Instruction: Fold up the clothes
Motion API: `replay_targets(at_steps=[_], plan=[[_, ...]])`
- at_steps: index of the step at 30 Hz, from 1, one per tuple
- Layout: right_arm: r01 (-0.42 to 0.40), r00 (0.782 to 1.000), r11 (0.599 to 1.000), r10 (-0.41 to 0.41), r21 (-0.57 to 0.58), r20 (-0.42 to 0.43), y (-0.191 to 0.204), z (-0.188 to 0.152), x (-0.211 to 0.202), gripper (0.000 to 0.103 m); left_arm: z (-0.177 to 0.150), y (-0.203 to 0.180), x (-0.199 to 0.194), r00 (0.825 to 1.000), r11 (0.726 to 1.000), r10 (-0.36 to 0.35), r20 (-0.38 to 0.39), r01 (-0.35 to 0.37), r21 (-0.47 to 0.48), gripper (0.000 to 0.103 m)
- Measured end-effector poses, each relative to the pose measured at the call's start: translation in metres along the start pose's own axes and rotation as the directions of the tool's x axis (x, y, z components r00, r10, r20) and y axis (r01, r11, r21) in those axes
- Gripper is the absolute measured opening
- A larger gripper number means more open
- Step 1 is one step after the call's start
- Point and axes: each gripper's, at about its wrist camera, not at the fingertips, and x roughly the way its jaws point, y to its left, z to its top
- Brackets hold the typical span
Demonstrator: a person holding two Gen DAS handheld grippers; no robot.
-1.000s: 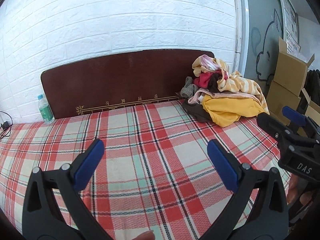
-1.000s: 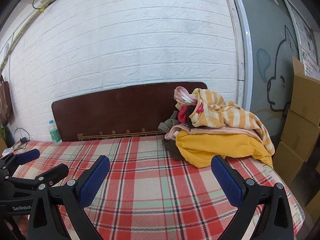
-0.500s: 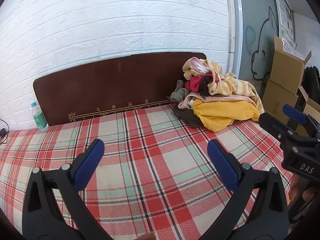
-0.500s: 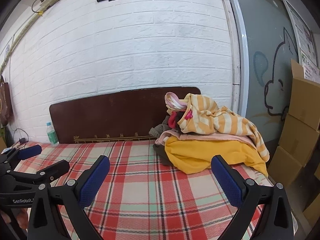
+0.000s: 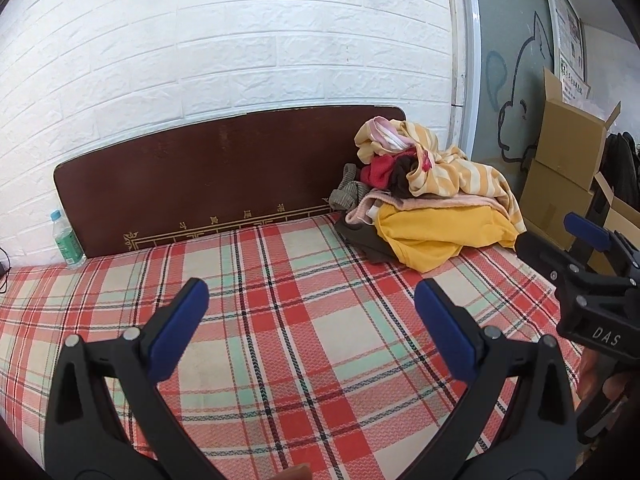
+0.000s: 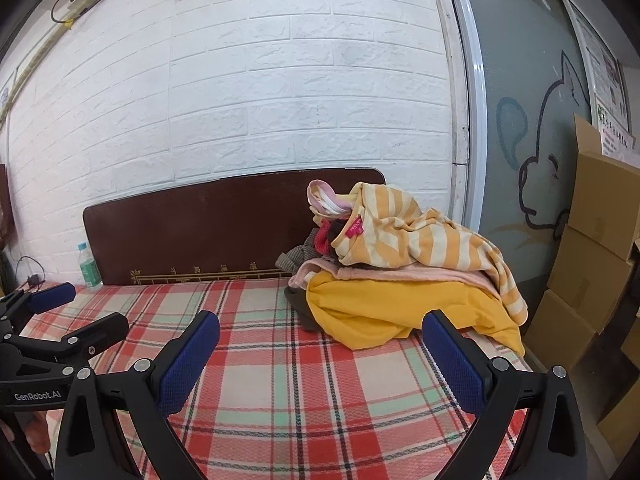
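Note:
A pile of clothes [image 5: 432,196] lies at the far right corner of the bed, against the headboard; it also shows in the right wrist view [image 6: 404,276]. A yellow and cream striped garment [image 6: 424,240] lies on top, over a pink layer and a plain yellow garment [image 6: 400,312]. Red and dark pieces show behind. My left gripper [image 5: 310,320] is open and empty above the plaid sheet [image 5: 280,300], well short of the pile. My right gripper [image 6: 320,346] is open and empty, nearer the pile. Each gripper shows at the edge of the other's view.
A dark brown headboard [image 5: 200,184] stands against the white brick wall. A water bottle [image 5: 68,240] stands at its left end. Cardboard boxes [image 6: 596,264] are stacked beside the bed on the right. A cable and plug [image 6: 32,276] lie at the far left.
Both grippers have moved forward and to the right, toward the clothes pile, which looks larger and more central. Both stay open and empty.

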Motion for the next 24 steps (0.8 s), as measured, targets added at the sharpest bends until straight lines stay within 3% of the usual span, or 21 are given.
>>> replay_targets(at_steps=[24], plan=[[0.013, 1.000, 0.999, -0.013, -0.030, -0.006, -0.007, 0.013, 0.033, 0.103, 0.011, -0.004, 0.028, 1.000, 1.000, -0.018, -0.015, 0.018, -0.016, 0.103]])
